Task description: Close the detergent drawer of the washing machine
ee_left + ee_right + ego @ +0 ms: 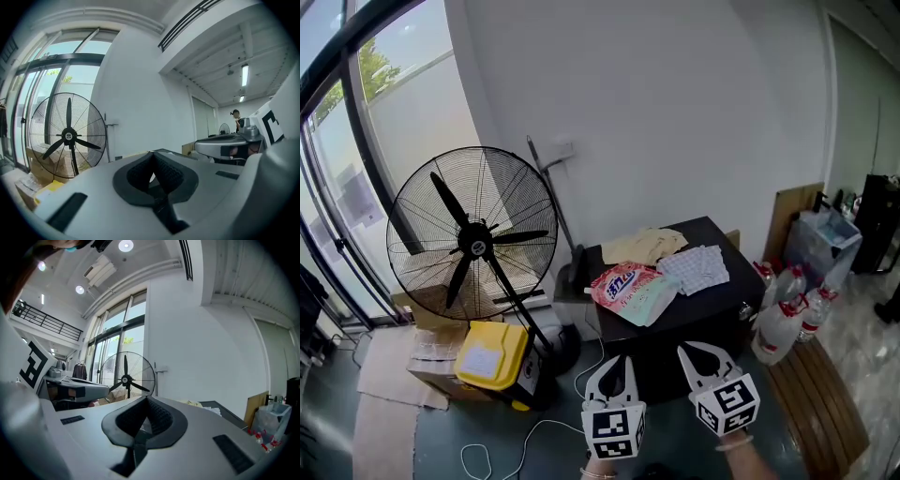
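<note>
Big fan (472,246) off to the left, then the left hand-held gripper (618,361) held low with its jaws pressed together on nothing, I'd guess just parked. The black washing machine (698,314) sits right ahead with a detergent bag (633,289) dumped on top, but I can't spot the drawer from here. The right hand-held gripper (699,354) is closed and empty too.

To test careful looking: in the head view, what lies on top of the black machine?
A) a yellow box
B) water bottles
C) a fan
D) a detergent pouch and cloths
D: the detergent pouch lies on the black machine with a checked cloth and a beige cloth; the yellow box and bottles are down beside it.
</note>
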A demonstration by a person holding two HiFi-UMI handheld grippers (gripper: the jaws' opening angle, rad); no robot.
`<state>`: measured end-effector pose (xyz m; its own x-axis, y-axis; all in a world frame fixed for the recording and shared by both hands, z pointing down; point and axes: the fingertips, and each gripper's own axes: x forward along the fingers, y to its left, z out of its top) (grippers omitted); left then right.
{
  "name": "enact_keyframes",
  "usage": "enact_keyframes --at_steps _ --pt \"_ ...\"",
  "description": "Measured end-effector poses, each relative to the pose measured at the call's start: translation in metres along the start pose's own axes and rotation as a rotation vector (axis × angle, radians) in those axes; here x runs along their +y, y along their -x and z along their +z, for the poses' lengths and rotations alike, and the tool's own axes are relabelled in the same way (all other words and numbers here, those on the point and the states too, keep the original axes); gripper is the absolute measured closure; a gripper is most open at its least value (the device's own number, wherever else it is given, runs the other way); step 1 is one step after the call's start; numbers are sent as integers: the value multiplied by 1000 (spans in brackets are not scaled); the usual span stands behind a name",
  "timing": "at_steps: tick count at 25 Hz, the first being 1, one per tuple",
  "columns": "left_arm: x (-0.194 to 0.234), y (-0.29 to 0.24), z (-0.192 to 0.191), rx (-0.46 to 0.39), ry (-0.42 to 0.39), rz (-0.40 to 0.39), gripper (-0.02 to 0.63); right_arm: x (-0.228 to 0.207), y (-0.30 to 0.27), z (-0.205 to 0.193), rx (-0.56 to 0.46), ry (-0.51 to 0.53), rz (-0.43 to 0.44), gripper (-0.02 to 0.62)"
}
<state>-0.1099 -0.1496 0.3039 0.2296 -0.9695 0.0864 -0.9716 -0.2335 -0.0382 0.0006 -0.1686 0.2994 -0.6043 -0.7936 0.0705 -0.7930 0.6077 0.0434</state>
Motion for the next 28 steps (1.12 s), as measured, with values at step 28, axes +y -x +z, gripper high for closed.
enact_keyframes --at_steps 28 --pt "-50 13 29 -22 -57 53 591 -36 47 33 -21 4 37 571"
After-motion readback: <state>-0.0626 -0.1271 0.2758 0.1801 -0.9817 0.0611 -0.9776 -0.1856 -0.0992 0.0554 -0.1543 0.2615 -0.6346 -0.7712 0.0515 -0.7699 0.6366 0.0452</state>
